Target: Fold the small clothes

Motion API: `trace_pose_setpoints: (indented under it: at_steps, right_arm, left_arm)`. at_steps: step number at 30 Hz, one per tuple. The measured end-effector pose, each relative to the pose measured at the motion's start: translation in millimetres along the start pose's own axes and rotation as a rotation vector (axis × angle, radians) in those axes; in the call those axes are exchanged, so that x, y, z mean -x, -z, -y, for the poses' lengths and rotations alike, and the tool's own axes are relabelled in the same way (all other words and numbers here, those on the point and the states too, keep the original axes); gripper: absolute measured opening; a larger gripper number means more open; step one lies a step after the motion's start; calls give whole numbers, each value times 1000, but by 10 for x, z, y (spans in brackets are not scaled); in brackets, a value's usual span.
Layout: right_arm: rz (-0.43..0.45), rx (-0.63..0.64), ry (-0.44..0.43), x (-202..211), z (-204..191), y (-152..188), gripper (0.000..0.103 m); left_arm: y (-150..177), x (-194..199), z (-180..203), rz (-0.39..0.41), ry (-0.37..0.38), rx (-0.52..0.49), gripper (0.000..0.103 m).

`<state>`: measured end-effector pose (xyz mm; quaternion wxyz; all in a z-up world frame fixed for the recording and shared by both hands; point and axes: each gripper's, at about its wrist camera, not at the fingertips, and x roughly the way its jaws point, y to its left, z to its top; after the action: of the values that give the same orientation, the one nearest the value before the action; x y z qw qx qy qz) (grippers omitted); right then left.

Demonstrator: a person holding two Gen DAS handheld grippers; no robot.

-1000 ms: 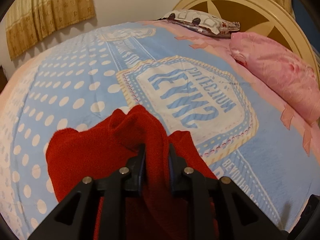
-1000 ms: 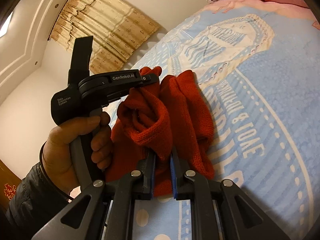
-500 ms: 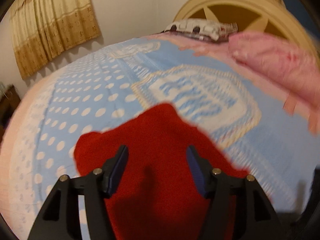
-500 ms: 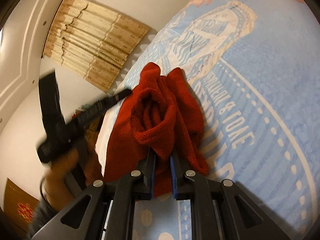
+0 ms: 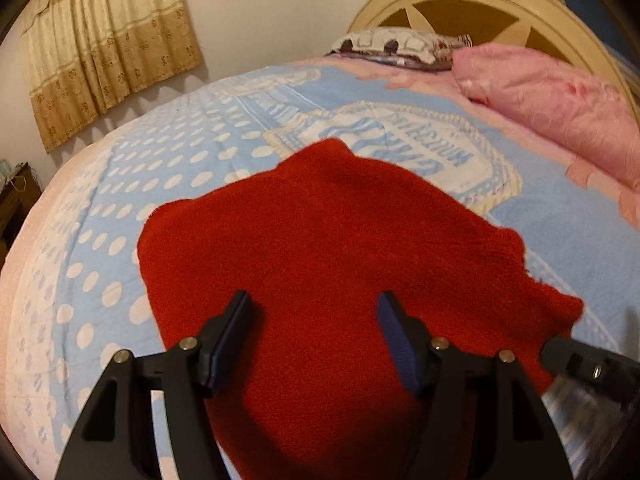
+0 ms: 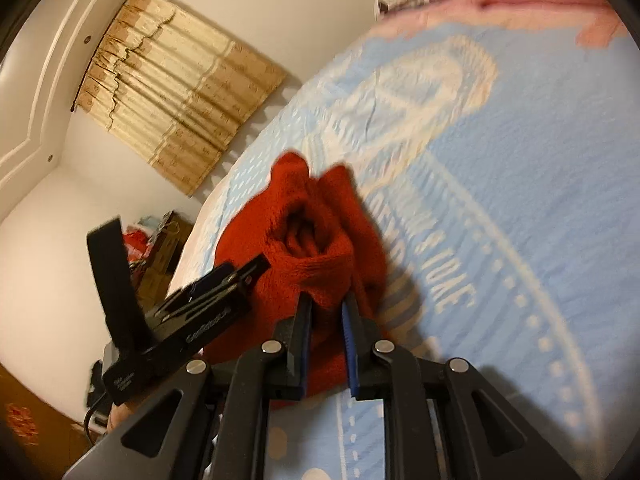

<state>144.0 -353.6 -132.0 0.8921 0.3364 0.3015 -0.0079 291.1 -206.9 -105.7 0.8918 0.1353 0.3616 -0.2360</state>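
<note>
A small red knit garment [image 5: 320, 248] lies on the blue bedspread [image 5: 168, 168]. In the left wrist view it spreads fairly flat, its near part under my left gripper [image 5: 314, 320], which is open and empty just above it. In the right wrist view my right gripper [image 6: 326, 304] is shut on a bunched fold of the red garment [image 6: 316, 240], the jaws a little apart around the thick knit. The left gripper's body [image 6: 192, 312] shows to the left, over the garment's left side.
A pink pillow [image 5: 560, 100] and a patterned pillow [image 5: 396, 42] lie at the cream headboard [image 5: 480, 4]. Beige curtains [image 5: 108, 44] hang on the far wall. Dark furniture with clutter [image 6: 156, 248] stands beside the bed. The right gripper's tip [image 5: 588, 364] shows at lower right.
My left gripper has opened and let go of the red garment, which dropped and spread flat. My right gripper keeps its hold on the bunched fold and has tilted.
</note>
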Motion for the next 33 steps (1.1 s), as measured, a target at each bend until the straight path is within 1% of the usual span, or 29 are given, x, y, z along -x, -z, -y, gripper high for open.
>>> trace_pose_setpoints:
  at_steps: [1,2,3,4,5,6,7,8,10,11,12,13,14,15,17,20,22,25,29,30,31,32,33]
  right_arm:
    - [49,56,38,99,-64,-29,15]
    - [85,105,57,170,-135,-62,17]
    - [101,139,47,213,-209,-117,31]
    - [98,149,36,215,-257,-153,46]
    - [92,159,16,198,-323,-212,78]
    - [91,166,-9,177,-370,-258,87]
    - [73,194,-39,113,-443,-313,87]
    - [50,232,-45,23,-517,-357,87]
    - [-33,305,-27,-268,-633,-441,86]
    - [-76,304,-31,-406,-613,-476,76]
    - [-108,288,-19,-532,-570,-505,48]
    - [-134,263,-1,-627,-496,-535,34]
    - [-157,233,-5,-688,-407,-551,19]
    - [-171,213,-20,-695,-332,-542,15]
    - [-180,184,-20,-658,-192,-531,11]
    - [-177,173,9,-579,-63,-502,10]
    - [-191,161,15,-574,13,-482,10]
    - [-202,163,28,-618,27,-463,10]
    - [-223,204,66,-654,-32,-444,11]
    - [-231,232,92,-651,-91,-478,16]
    - [-235,243,103,-641,-122,-511,19]
    - [-233,252,109,-614,-172,-580,30]
    - [-220,260,113,-579,-235,-671,52]
  left_arm:
    - [23,88,-33,25,6,10,67]
    - [43,157,-55,47,6,15,67]
    - [80,257,-89,81,12,21,70]
    - [117,336,-124,106,18,27,73]
    - [154,395,-159,126,18,35,81]
    - [198,442,-190,140,15,44,88]
    - [226,453,-218,144,14,50,89]
    - [250,445,-232,137,14,55,89]
    - [301,406,-266,119,9,65,89]
    - [322,397,-280,116,8,70,89]
    - [336,380,-291,109,9,77,89]
    - [351,365,-305,104,11,85,89]
    - [363,356,-309,100,13,92,89]
    - [374,349,-309,98,17,98,89]
    - [402,343,-299,93,21,99,89]
    - [433,317,-266,88,25,90,91]
    - [446,302,-236,83,33,92,92]
    - [486,294,-202,86,42,97,93]
    - [528,270,-250,86,49,134,98]
    - [527,266,-282,80,62,148,99]
    - [523,259,-288,77,66,153,99]
    - [528,249,-285,75,65,155,100]
    - [531,238,-286,72,65,157,100]
